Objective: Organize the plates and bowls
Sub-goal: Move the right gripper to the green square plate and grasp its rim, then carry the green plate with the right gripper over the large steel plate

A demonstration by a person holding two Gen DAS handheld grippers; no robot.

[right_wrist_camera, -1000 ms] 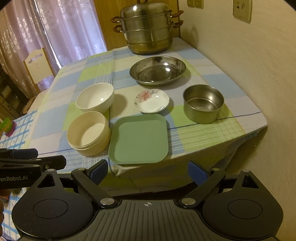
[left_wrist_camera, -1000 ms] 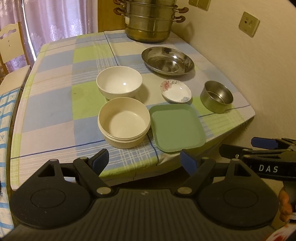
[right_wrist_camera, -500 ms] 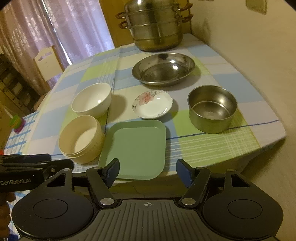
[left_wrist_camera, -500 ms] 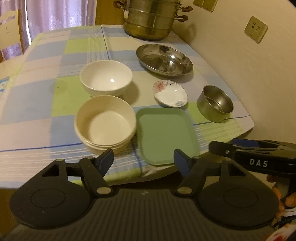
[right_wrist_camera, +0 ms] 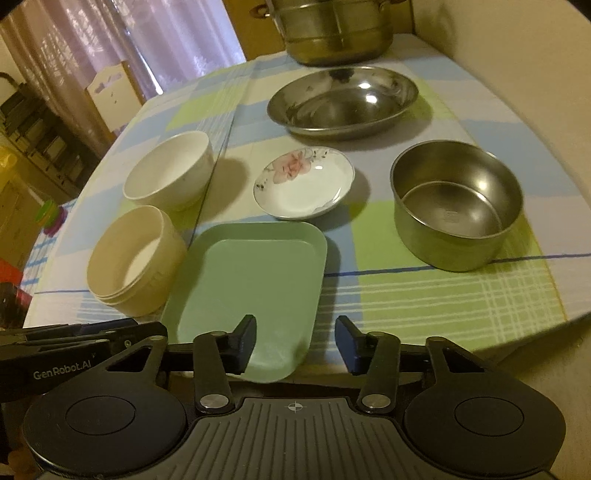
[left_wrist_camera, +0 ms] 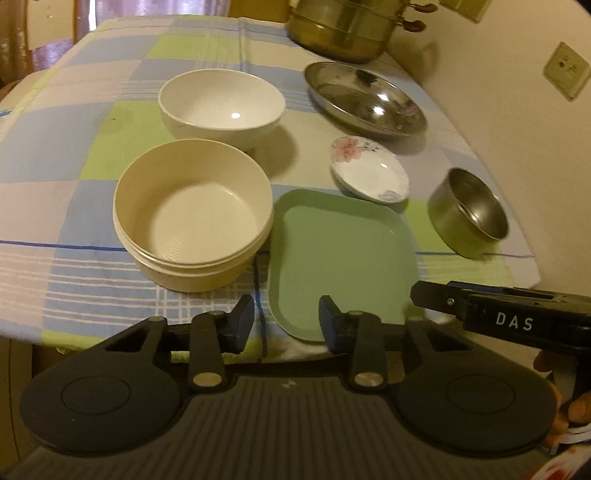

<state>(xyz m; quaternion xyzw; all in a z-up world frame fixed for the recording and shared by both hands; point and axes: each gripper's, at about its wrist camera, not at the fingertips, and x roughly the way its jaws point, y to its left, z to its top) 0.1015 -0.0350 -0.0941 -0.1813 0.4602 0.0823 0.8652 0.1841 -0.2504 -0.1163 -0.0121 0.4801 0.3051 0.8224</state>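
Note:
A green square plate (left_wrist_camera: 341,254) (right_wrist_camera: 251,284) lies at the table's near edge. Left of it stands a cream round bowl (left_wrist_camera: 194,218) (right_wrist_camera: 135,260), with a white bowl (left_wrist_camera: 221,101) (right_wrist_camera: 170,168) behind it. A small flowered saucer (left_wrist_camera: 369,170) (right_wrist_camera: 303,181) lies behind the plate. A steel bowl (left_wrist_camera: 469,218) (right_wrist_camera: 454,203) stands at the right, a wide steel dish (left_wrist_camera: 365,98) (right_wrist_camera: 341,98) further back. My left gripper (left_wrist_camera: 286,325) and my right gripper (right_wrist_camera: 295,341) are both open and empty, at the plate's near edge.
A large steel steamer pot (left_wrist_camera: 351,29) (right_wrist_camera: 332,29) stands at the table's far end by the wall (left_wrist_camera: 517,129). The checked tablecloth (left_wrist_camera: 74,147) covers the table. A chair (right_wrist_camera: 110,88) and curtains are beyond the far left.
Both grippers have moved forward towards the table edge and the green plate. Their fingers have narrowed but stay apart. The dishes have not moved.

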